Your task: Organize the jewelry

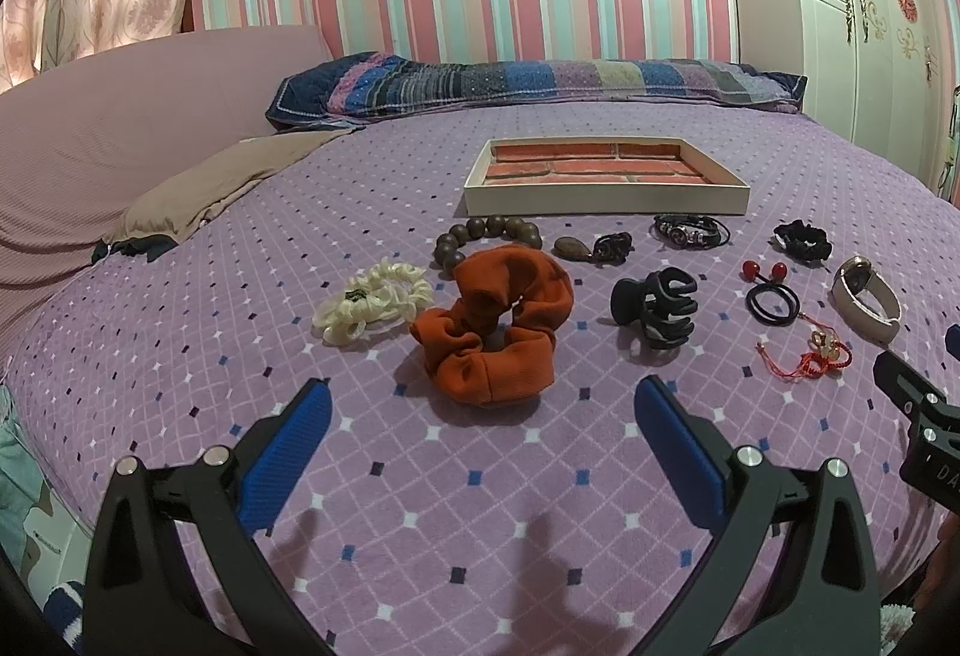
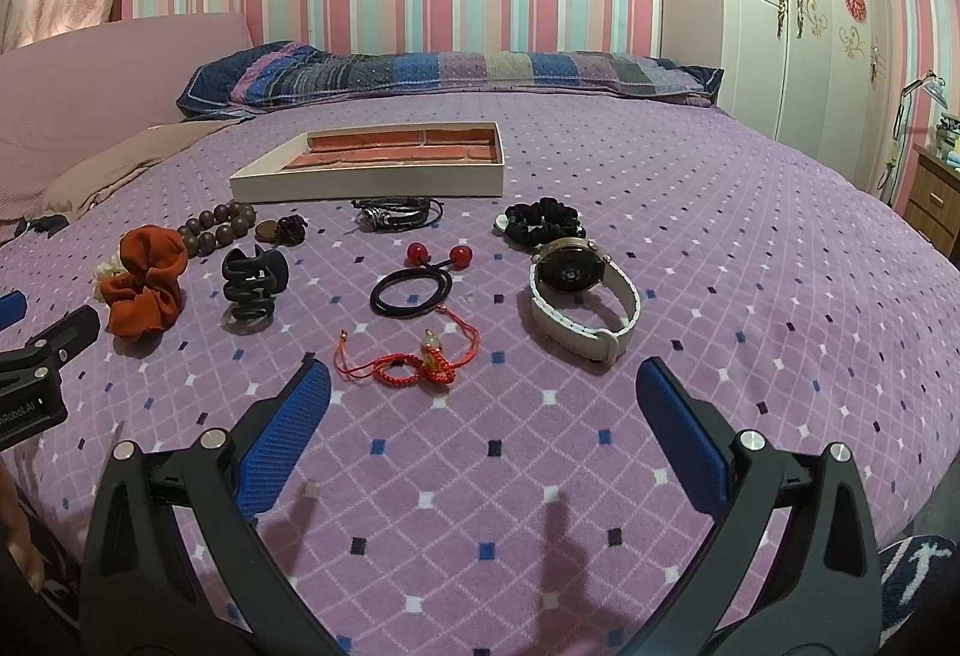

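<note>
Both tongs, left and right, stand wide apart and hold nothing, poised above the bed.

The tray, still without contents, lies at 12 o'clock beyond the scattered items. In the left wrist view the orange scrunchie lies directly ahead, with the cream scrunchie at 10 o'clock and the wooden bead bracelet touching its far edge. In the right wrist view the red cord bracelet lies just ahead and the white-strap watch at 1 o'clock.

Probable faults:
- The bedcover is soft; tongs pressed down on thin cord would likely pinch fabric as well.
- The cord's loose ends could snag the black hair tie with red balls nearby.
- Lifting the orange scrunchie may drag the beads.
- The tray rim could catch a low-carried item.

Obstructions: the black claw clip, the leather bracelet and the black scrunchie lie between the near items and the tray.
</note>
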The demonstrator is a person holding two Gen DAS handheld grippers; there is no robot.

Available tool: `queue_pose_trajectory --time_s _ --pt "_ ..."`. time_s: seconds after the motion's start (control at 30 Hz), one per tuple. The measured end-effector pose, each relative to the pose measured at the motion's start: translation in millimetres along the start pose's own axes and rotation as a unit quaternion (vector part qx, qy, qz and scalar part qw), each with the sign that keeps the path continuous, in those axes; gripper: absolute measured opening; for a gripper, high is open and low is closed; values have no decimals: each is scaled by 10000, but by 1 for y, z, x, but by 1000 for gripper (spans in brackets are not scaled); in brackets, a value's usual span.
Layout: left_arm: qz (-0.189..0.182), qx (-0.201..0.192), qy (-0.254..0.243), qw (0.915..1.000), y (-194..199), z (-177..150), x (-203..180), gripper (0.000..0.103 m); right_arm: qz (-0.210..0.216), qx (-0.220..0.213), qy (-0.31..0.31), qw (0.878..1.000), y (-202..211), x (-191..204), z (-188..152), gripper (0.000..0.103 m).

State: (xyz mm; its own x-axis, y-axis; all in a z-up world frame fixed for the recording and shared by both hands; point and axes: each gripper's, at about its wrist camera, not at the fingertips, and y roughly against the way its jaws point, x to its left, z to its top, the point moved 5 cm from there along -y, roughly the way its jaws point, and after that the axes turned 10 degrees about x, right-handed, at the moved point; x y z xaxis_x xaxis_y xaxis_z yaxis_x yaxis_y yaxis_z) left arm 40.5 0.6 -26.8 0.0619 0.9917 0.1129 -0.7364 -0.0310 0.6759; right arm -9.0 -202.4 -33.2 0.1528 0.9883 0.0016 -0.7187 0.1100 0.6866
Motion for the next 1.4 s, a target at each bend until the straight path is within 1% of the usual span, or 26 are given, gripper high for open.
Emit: queue_pose_trajectory --time_s 0.53,1.4 --pt "-18 43 11 10000 -8 -3 3 99 -14 2 5 10000 0 0 0 99" --pt "-26 49 18 10000 -8 -3 3 99 -8 12 8 10000 -2 0 -1 99"
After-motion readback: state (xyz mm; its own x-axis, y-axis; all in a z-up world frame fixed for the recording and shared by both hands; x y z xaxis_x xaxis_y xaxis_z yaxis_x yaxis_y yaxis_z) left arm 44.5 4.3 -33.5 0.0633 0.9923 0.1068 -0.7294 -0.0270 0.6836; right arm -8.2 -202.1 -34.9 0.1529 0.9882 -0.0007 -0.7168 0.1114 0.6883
